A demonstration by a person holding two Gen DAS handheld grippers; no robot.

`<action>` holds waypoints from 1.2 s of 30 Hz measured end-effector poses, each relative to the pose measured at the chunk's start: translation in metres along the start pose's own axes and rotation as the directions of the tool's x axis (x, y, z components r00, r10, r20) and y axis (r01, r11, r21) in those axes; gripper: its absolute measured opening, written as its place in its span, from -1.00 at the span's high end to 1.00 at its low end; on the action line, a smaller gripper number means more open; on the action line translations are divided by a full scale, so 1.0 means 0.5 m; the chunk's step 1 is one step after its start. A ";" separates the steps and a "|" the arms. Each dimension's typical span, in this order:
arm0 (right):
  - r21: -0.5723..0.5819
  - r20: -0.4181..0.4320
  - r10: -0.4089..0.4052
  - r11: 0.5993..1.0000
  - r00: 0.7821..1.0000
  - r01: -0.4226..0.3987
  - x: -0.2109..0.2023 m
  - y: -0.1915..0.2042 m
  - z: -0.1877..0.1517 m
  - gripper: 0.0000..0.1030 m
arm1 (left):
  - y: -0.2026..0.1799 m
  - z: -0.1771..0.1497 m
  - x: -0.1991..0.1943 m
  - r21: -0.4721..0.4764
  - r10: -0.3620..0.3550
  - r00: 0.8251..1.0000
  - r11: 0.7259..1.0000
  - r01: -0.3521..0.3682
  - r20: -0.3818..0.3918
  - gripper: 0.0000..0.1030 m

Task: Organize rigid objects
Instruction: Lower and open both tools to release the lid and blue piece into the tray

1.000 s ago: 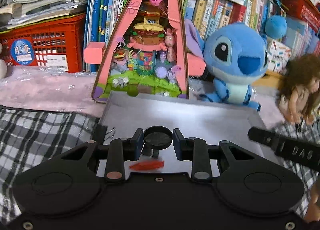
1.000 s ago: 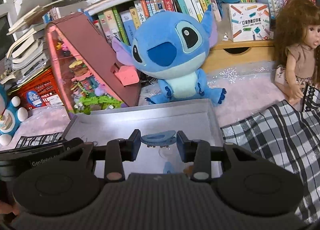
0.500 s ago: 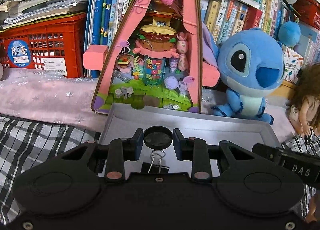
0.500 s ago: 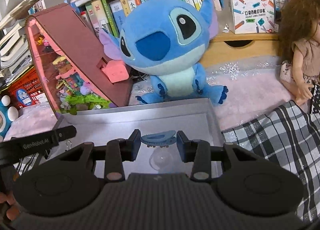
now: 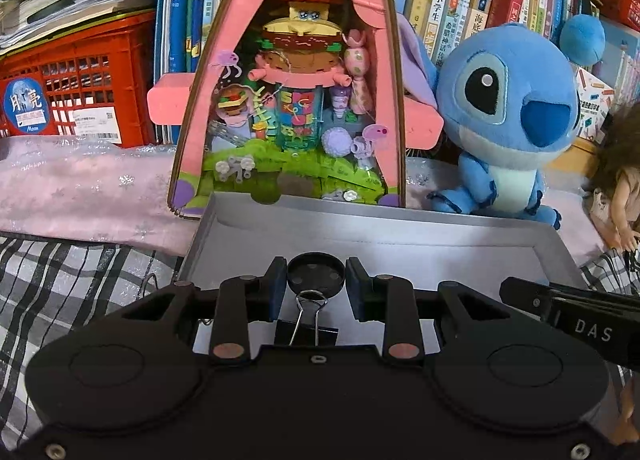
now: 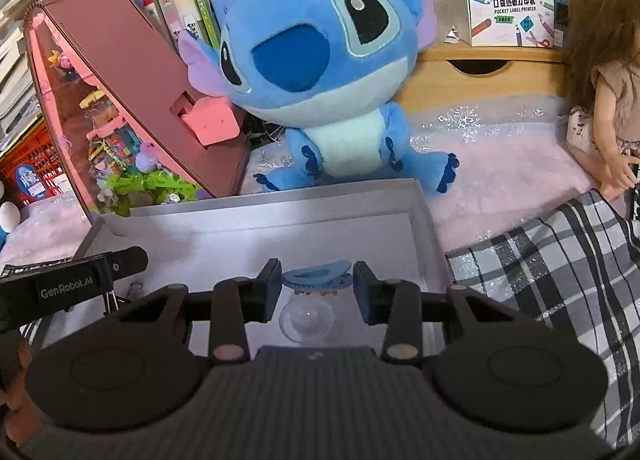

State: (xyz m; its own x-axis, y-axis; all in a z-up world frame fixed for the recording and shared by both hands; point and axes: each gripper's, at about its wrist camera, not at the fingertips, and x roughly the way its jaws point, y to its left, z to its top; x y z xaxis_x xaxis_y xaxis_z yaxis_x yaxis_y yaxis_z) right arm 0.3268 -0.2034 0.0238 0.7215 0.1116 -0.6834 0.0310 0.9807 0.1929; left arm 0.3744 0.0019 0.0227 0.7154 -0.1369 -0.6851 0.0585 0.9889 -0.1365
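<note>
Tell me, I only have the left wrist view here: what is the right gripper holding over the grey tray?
Observer: The right gripper is shut on a blue hair clip, above the grey tray.
Operator: Anything under it?
Observer: A clear dome-shaped piece lies on the tray floor just below the clip.
Operator: My left gripper has a black round cap. Does it show from that side?
Observer: Only the left gripper's black finger shows, at the tray's left edge; the cap is hidden.
Operator: What's behind the plush, to its right?
Observer: A wooden drawer box with a pocket label printer carton on top.
</note>
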 end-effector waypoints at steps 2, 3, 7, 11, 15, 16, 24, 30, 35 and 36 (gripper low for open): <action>-0.002 -0.001 -0.005 1.000 1.000 0.005 0.004 0.001 0.000 0.13 | 0.000 0.001 0.000 0.003 -0.002 1.000 1.000 0.002 0.001 0.42; 0.000 0.000 -0.007 1.000 1.000 0.007 0.005 0.001 0.000 0.13 | -0.001 0.000 0.001 0.010 -0.001 1.000 1.000 0.001 0.003 0.42; -0.001 -0.001 -0.010 1.000 1.000 0.010 0.010 0.003 0.000 0.12 | -0.007 -0.004 0.001 0.037 0.007 1.000 0.999 -0.007 0.010 0.42; -0.007 -0.004 -0.011 1.000 1.000 0.011 0.013 0.008 0.000 0.12 | -0.012 -0.009 0.001 0.037 -0.007 1.000 0.999 0.007 0.009 0.42; -0.010 -0.008 -0.010 1.000 1.000 0.010 0.016 0.009 -0.001 0.12 | -0.018 -0.015 0.003 0.048 -0.010 1.000 0.999 0.010 0.004 0.42; -0.011 -0.010 -0.010 1.000 1.000 0.010 0.017 0.010 -0.002 0.12 | -0.020 -0.016 0.004 0.050 -0.010 1.000 0.999 0.010 0.003 0.42; -0.019 -0.011 -0.013 1.000 1.000 0.013 0.021 0.010 -0.006 0.12 | -0.028 -0.020 0.009 0.064 -0.001 1.000 0.998 0.002 -0.011 0.42; -0.021 -0.011 -0.014 1.000 1.000 0.014 0.021 0.010 -0.006 0.09 | -0.033 -0.021 0.012 0.071 0.004 1.000 0.997 -0.002 -0.019 0.41; -0.031 -0.013 -0.020 0.999 1.000 0.019 0.022 0.013 -0.008 0.09 | -0.032 -0.021 0.013 0.073 -0.001 1.000 0.997 0.003 -0.022 0.38; -0.031 -0.013 -0.019 0.999 1.000 0.019 0.022 0.013 -0.008 0.09 | -0.032 -0.021 0.013 0.075 -0.003 1.000 0.997 0.004 -0.021 0.35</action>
State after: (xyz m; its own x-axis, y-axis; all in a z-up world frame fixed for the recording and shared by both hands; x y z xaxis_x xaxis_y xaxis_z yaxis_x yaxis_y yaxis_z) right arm 0.3323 -0.1953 0.0148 0.7118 0.0945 -0.6960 0.0232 0.9872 0.1578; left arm 0.3706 -0.0153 0.0131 0.7003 -0.1406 -0.6998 0.1135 0.9899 -0.0853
